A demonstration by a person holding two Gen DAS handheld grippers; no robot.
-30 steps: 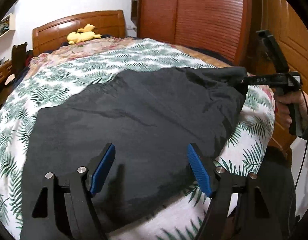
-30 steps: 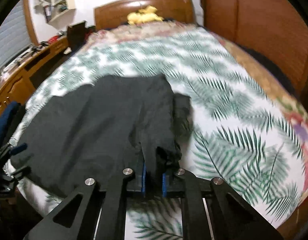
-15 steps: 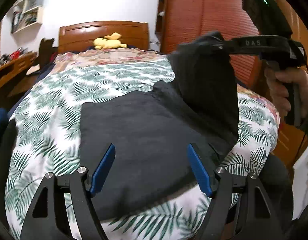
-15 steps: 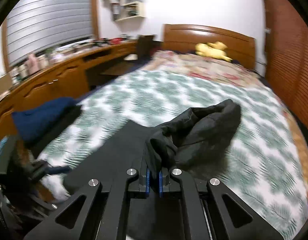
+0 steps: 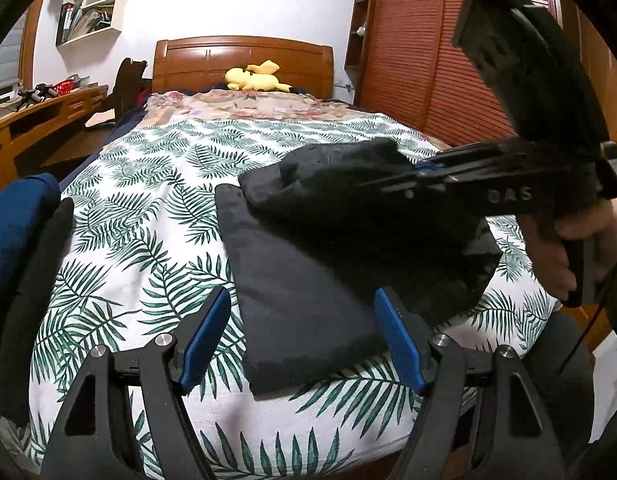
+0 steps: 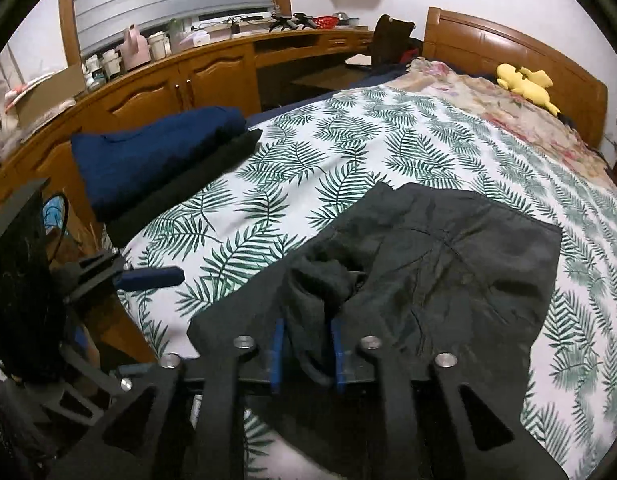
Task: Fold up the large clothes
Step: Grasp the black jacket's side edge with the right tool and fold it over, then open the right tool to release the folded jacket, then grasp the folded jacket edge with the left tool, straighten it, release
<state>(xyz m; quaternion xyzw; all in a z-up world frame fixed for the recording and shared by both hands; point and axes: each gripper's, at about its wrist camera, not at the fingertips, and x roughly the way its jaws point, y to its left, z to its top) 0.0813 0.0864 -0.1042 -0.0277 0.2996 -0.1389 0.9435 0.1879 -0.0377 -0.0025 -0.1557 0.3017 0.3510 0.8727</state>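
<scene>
A large black garment [image 5: 308, 280] lies on the leaf-print bedspread [image 5: 148, 216], with one end folded over onto itself. It also shows in the right wrist view [image 6: 468, 264]. My left gripper [image 5: 304, 340] is open and empty, low over the garment's near edge. My right gripper [image 6: 306, 344] has a bunched fold of the black cloth between its blue pads, which stand a little apart. In the left wrist view the right gripper [image 5: 424, 168] holds that fold over the garment's middle.
A folded blue garment [image 6: 160, 148] on a black one [image 6: 188, 188] sits at the bed's left edge. A yellow plush toy [image 5: 254, 78] lies by the wooden headboard [image 5: 244, 60]. A wooden desk [image 6: 188, 72] runs along the left; a red-brown wardrobe [image 5: 420, 48] stands right.
The right gripper has carried the garment's end up, over and down leftward onto the rest, folding it. Its pads have parted a little. The left gripper stayed open and drew back.
</scene>
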